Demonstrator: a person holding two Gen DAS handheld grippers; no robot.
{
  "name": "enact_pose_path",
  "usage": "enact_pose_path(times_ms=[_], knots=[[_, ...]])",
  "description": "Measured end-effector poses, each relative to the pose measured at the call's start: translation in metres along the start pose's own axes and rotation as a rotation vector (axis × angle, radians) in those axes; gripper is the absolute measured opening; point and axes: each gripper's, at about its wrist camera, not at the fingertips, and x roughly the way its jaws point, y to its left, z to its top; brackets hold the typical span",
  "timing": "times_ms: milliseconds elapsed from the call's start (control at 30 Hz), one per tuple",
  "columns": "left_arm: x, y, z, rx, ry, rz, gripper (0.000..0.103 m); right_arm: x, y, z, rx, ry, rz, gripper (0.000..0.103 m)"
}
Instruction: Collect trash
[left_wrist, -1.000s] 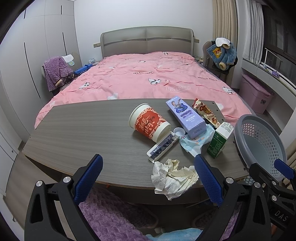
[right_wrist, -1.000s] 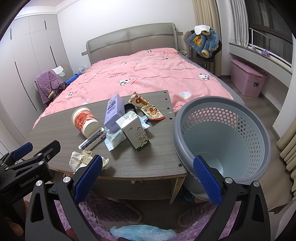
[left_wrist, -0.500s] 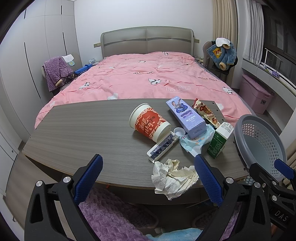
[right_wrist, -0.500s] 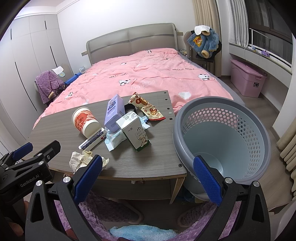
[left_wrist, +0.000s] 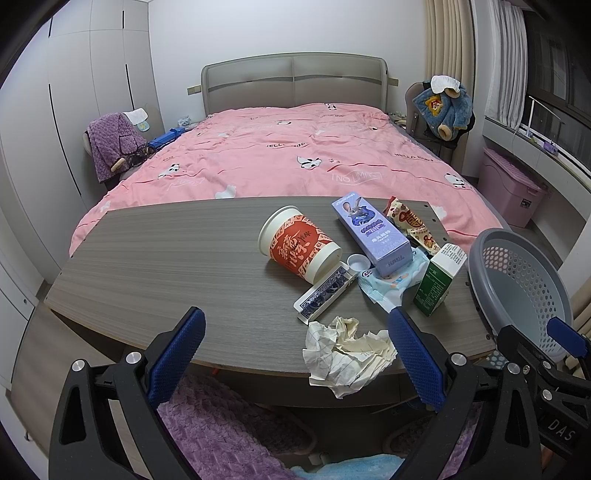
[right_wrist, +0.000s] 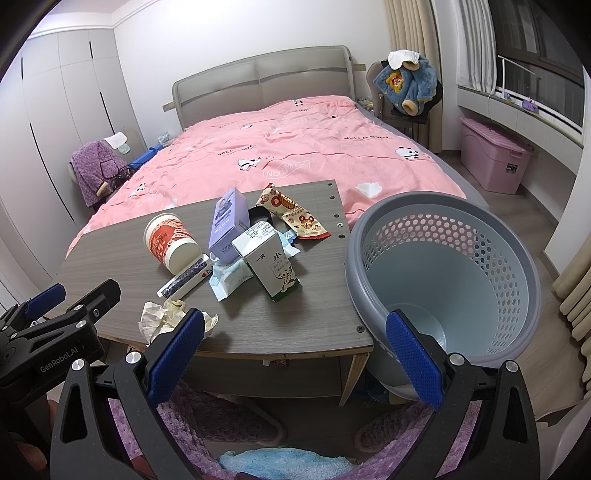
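Nothing collected yet: basket (right_wrist: 443, 258) at right of the frame sitting empty beside the table (left_wrist: 166, 266). All trash lying on the tabletop right of centre: crumpled paper (left_wrist: 347, 350) at the near edge, cup (left_wrist: 299, 245), purple box (left_wrist: 371, 232), snack wrapper (right_wrist: 291, 214), carton (right_wrist: 271, 266), wipes pack (left_wrist: 388, 280). Left tongs (left_wrist: 295, 369) and right tongs (right_wrist: 291, 365) hovering low in frame, both gaping wide, holding nothing. Every piece waiting to be picked up.

Trash pile (left_wrist: 354, 266) on table (left_wrist: 166, 266); basket (right_wrist: 443, 266) right of table; bed (left_wrist: 295, 162) behind.
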Motion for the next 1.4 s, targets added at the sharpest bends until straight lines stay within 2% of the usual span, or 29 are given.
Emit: enact_pose_path(times_ms=[633,900,1133,1300,1400], knots=[[0.003,0.004,0.000,-0.007,0.010,-0.002,0.095,-0.001,-0.002,0.001,0.011,0.001,-0.001,0.097],[0.023,0.010,-0.015,-0.010,0.074,-0.013,0.095,-0.001,-0.018,-0.003,0.058,-0.005,-0.015,0.097],[0.041,-0.001,-0.028,0.014,0.137,-0.075,0.095,0.006,-0.033,-0.007,0.083,-0.002,0.000,0.097],[0.056,-0.017,-0.036,0.020,0.191,-0.147,0.095,0.010,-0.044,-0.009,0.105,0.002,0.009,0.097],[0.061,-0.027,-0.038,0.041,0.205,-0.154,0.095,0.013,-0.051,-0.010,0.119,0.003,0.008,0.097]])
